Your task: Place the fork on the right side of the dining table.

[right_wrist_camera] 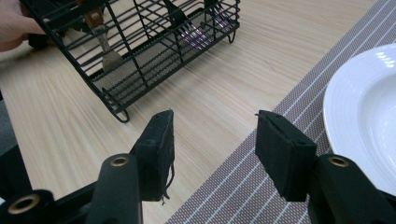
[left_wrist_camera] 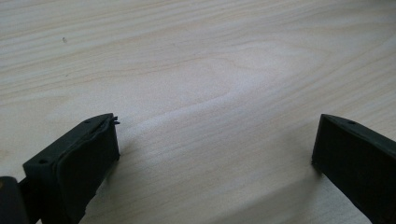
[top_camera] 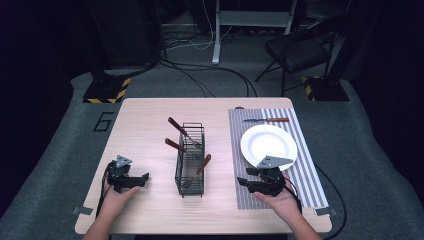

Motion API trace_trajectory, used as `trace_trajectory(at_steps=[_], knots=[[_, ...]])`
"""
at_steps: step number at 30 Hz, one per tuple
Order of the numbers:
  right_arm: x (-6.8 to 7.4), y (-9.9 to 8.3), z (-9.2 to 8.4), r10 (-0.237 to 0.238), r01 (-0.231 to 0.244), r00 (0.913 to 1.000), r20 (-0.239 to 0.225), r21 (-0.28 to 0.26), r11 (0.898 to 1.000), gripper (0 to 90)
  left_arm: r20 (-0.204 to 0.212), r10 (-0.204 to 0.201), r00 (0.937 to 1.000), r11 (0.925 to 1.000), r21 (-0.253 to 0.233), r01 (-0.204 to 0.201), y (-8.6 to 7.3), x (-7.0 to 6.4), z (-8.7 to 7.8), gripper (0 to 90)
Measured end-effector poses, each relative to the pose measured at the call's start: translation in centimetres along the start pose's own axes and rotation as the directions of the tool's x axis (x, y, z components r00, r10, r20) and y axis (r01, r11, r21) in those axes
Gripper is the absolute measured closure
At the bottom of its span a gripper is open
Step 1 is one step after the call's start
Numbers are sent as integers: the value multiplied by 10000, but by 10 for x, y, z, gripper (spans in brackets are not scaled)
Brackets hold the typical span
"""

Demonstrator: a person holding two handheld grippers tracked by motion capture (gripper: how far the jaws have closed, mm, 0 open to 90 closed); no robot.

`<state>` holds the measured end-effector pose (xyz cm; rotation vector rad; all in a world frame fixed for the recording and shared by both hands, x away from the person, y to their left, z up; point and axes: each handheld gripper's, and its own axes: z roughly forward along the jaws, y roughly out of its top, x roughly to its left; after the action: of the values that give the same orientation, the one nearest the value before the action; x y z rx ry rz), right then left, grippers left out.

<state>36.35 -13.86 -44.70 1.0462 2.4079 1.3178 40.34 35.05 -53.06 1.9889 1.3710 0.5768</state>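
A black wire basket [top_camera: 190, 160] [right_wrist_camera: 140, 46] stands mid-table and holds several wooden-handled utensils [top_camera: 176, 145]. To its right lies a striped placemat [top_camera: 305, 175] [right_wrist_camera: 243, 186] with a white plate [top_camera: 268, 144] [right_wrist_camera: 369, 107] on it. A wooden-handled knife [top_camera: 267, 120] lies behind the plate. My left gripper [top_camera: 145, 179] [left_wrist_camera: 217, 126] rests near the front left, open wide over bare wood. My right gripper [top_camera: 242, 182] [right_wrist_camera: 215, 119] hovers at the placemat's left edge, pointing toward the basket. It is open, with nothing between its jaws.
The wooden table [top_camera: 145, 120] has bare room left of the basket and along its back. On the grey carpet behind it are a dark chair [top_camera: 300, 50] and loose cables [top_camera: 200, 75]. The person's other hand [right_wrist_camera: 14, 23] shows beyond the basket.
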Motion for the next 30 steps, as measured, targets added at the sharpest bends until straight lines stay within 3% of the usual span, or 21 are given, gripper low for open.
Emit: trace_trajectory(at_steps=[30], knots=[[24,65,-8,-663,650,9947,-785,-181,9977,482,8,18,10000,10000,-2,-18,0,0,0,3]])
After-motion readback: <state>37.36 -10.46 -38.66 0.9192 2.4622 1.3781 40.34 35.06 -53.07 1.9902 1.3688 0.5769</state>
